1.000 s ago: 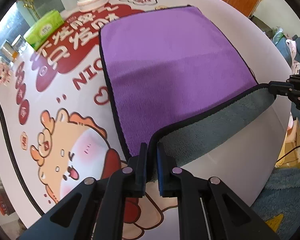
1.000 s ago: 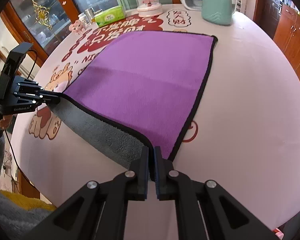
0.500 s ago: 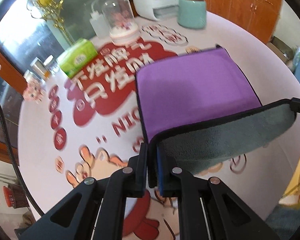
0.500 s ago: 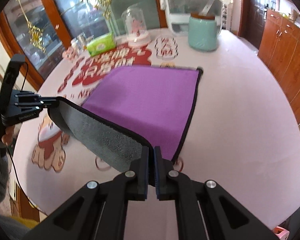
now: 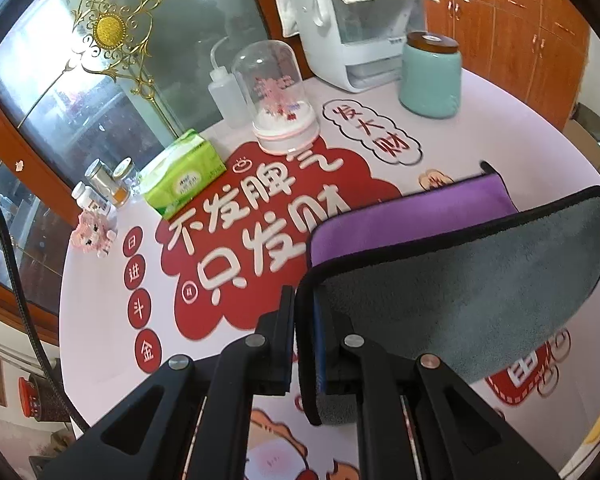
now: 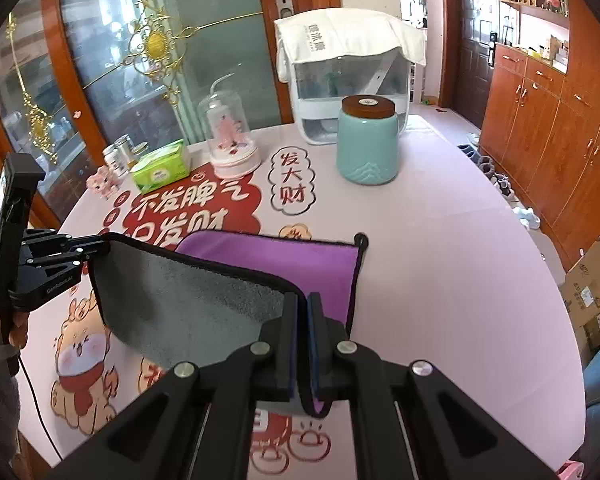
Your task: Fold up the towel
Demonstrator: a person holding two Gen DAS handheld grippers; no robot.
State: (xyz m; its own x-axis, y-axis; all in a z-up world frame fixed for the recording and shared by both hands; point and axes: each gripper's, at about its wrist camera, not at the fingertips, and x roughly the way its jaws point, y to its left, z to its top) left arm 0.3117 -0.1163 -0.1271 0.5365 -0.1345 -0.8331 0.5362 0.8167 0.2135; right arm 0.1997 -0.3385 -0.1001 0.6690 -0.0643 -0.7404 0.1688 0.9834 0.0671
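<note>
The towel is purple on one face, grey on the other, with a black hem. My left gripper is shut on one near corner, and my right gripper is shut on the other. The near edge is lifted off the table, with the grey underside hanging between the two grippers. The purple far part still lies on the table. The left gripper also shows in the right wrist view.
The round white table has red printed figures. At its far side stand a teal jar, a glass dome, a green tissue pack, small jars and a white appliance. Wooden cabinets stand on the right.
Both grippers have lifted the towel's near edge and carried it toward the far edge. More grey underside shows, less purple lies flat, and both views now look higher across the table.
</note>
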